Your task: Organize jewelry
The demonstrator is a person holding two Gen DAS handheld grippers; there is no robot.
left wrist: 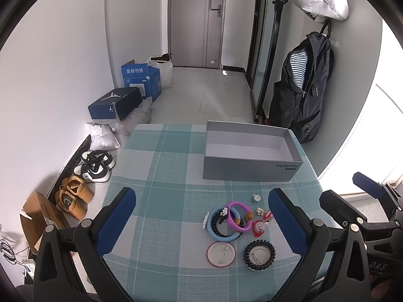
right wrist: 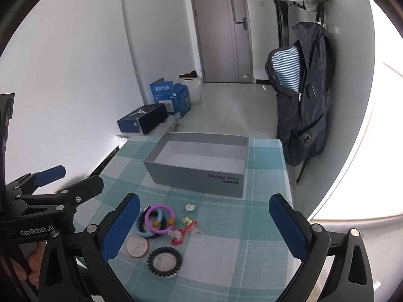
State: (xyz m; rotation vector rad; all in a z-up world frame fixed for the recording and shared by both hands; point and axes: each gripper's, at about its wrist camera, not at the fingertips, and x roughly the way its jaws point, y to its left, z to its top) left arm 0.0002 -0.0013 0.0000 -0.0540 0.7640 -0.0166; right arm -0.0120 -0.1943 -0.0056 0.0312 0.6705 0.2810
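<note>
Both grippers hang above the near edge of the checked teal-and-white cloth surface (left wrist: 161, 166), jaws spread wide and holding nothing. The left gripper (left wrist: 201, 224) and the right gripper (right wrist: 204, 226) each frame the little heap of jewelry, as if choosing a first piece. A pink plastic bangle (left wrist: 239, 216) leans on a light blue ring (left wrist: 221, 224) wound with a black coil tie, beside a round white pin badge (left wrist: 221, 253) and a second badge circled by a black spiral hair tie (left wrist: 259, 254). Small red and cream trinkets (right wrist: 182, 231), possibly clips, sit just beside them. The open grey cardboard box (left wrist: 249, 168) waits empty farther back, likely the destination.
</note>
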